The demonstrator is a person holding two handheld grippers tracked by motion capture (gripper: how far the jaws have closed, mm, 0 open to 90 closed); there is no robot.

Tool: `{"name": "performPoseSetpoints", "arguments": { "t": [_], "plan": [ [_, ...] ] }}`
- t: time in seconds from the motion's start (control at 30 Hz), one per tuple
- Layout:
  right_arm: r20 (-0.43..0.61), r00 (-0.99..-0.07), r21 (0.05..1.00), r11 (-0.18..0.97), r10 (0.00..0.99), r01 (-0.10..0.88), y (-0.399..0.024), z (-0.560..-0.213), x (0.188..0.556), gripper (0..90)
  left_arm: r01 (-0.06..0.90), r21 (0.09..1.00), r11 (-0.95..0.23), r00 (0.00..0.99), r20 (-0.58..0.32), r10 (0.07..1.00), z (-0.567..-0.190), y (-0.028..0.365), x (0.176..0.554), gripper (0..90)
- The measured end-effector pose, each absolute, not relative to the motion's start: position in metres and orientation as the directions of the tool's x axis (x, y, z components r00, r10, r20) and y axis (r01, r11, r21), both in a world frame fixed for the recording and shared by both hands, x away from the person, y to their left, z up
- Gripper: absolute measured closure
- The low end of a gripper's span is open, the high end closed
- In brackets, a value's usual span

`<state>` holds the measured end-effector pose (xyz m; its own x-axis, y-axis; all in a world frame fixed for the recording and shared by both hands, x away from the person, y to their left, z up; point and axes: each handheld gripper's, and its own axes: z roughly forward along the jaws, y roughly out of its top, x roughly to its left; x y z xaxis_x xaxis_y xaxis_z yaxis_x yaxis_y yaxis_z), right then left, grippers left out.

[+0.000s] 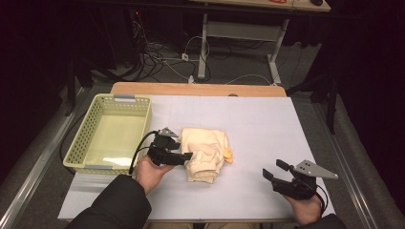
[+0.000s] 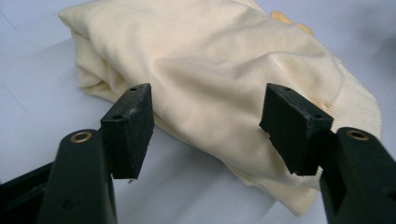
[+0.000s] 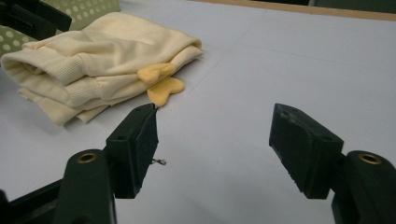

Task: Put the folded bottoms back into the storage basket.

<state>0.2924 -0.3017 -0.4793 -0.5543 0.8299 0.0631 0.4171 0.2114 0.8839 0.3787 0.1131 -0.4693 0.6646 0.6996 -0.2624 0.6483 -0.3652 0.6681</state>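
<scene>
A folded cream garment [image 1: 206,150] [image 2: 210,70] [image 3: 102,60] lies on the white table cover, left of centre, with ribbed cuffs and a small yellow piece [image 1: 228,153] [image 3: 163,86] sticking out on its right side. My left gripper [image 1: 185,155] [image 2: 208,107] is level at the garment's left edge. Its jaws stand wide apart and the cloth bulges in the gap, with neither pad pressing on it. My right gripper [image 1: 272,171] [image 3: 215,140] rests near the front right of the table, open, with bare table between its jaws, well clear of the garment.
A pale green perforated basket [image 1: 138,102] [image 3: 88,9] stands at the table's left side, just left of my left hand. The white cover [image 1: 258,124] stretches to the wooden far edge [image 1: 196,88]. Cables and desk legs are on the floor beyond.
</scene>
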Motion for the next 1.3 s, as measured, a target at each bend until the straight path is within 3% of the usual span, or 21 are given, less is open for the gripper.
{"name": "performPoseSetpoints", "arguments": {
  "t": [0.3,0.6,1.3],
  "plan": [
    [0.066,-0.567,0.883,0.217,0.821,0.417,-0.3,-0.48,0.294,33.0,0.66,0.671,-0.339,0.64,-0.266,0.72,-0.461,0.111,0.391,27.4],
    [0.064,-0.575,0.883,0.221,0.816,0.413,-0.298,-0.48,0.294,33.0,0.731,0.588,-0.346,0.588,-0.287,0.756,-0.47,0.097,0.423,17.8],
    [0.046,-0.606,0.88,0.254,0.794,0.401,-0.292,-0.48,0.293,33.0,0.793,0.491,-0.361,0.539,-0.29,0.791,-0.5,0.086,0.443,11.3]
  ]
}}
